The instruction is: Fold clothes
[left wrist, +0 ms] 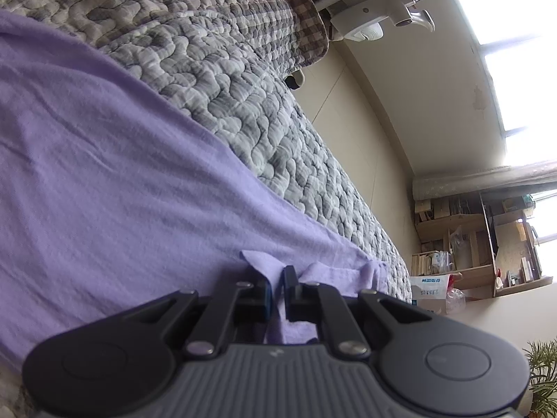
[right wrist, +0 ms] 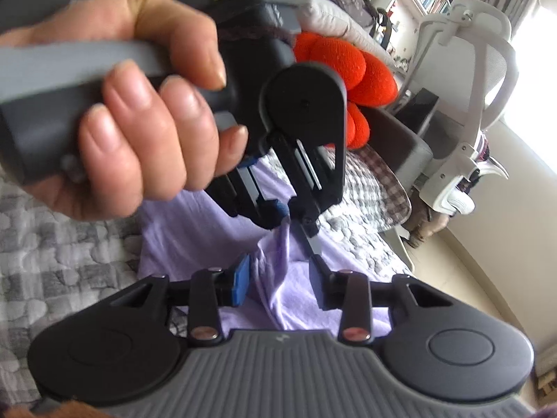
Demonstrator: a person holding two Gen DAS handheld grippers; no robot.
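A lilac garment lies spread on a grey quilted bedcover. My left gripper is shut on a bunched edge of that garment, and cloth pokes out between its blue pads. In the right wrist view a person's hand holds this left gripper, which pinches a raised ridge of the garment. My right gripper sits just below it with its jaws apart. The ridge of cloth runs between its blue pads, which do not press on it.
A red plush toy and a checked cushion lie at the far end of the bed. A white office chair stands beside the bed. Wooden shelves and a plant are across the pale floor.
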